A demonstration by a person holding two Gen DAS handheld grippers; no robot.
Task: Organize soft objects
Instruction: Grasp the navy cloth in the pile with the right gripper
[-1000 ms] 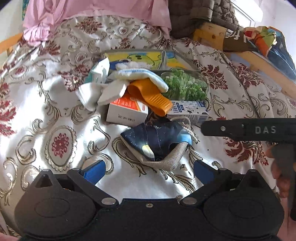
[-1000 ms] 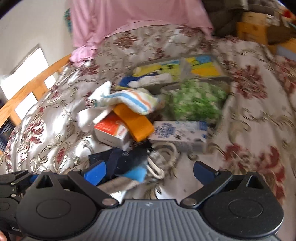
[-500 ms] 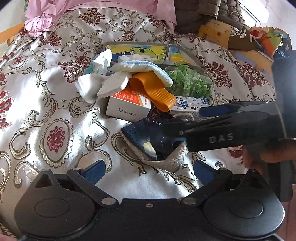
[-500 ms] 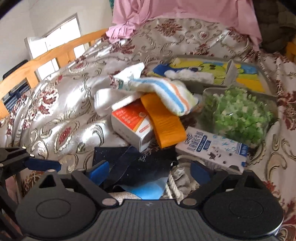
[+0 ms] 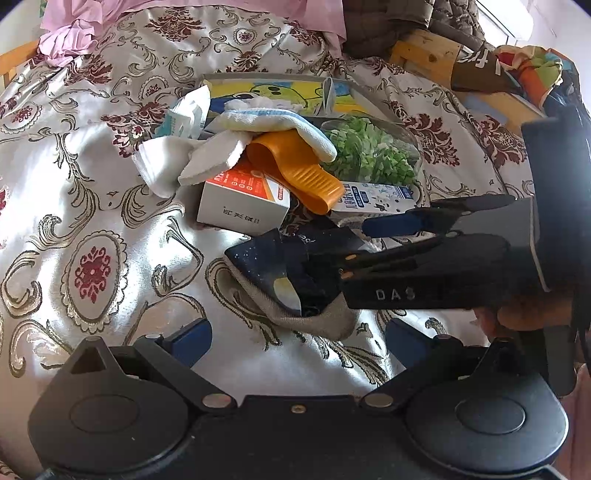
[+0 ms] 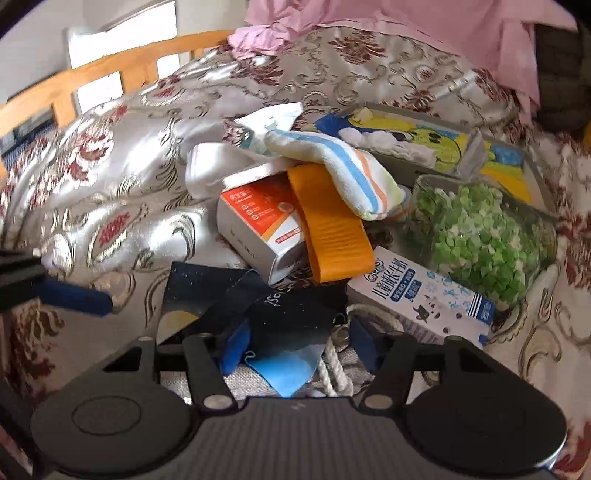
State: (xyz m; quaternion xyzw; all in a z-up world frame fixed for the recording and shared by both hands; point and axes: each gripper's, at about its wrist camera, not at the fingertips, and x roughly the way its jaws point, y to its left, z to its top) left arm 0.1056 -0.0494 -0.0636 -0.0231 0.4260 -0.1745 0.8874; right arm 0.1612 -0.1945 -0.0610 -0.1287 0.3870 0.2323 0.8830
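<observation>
A dark blue starry drawstring pouch (image 5: 284,269) with a burlap edge lies on the floral bedspread (image 5: 92,206), nearest me. My right gripper (image 6: 299,345) sits low over the pouch (image 6: 280,317), its blue pads either side of the fabric and partly closed, not clamped. It also shows from the side in the left wrist view (image 5: 354,240). My left gripper (image 5: 295,336) is open and empty, just short of the pouch. Behind lie a striped sock (image 6: 347,173), a white sock (image 5: 166,166) and an orange strap (image 6: 328,229).
An orange and white carton (image 5: 243,199), a milk carton (image 6: 421,295), a clear bag of green bits (image 6: 480,229) and a yellow picture box (image 5: 280,92) crowd the pile. A wooden bed rail (image 6: 92,74) runs along the left, pink cloth (image 6: 406,22) at the back.
My right gripper moved in and down onto the pouch and its fingers narrowed around the fabric. My left gripper stayed open and shifted only slightly.
</observation>
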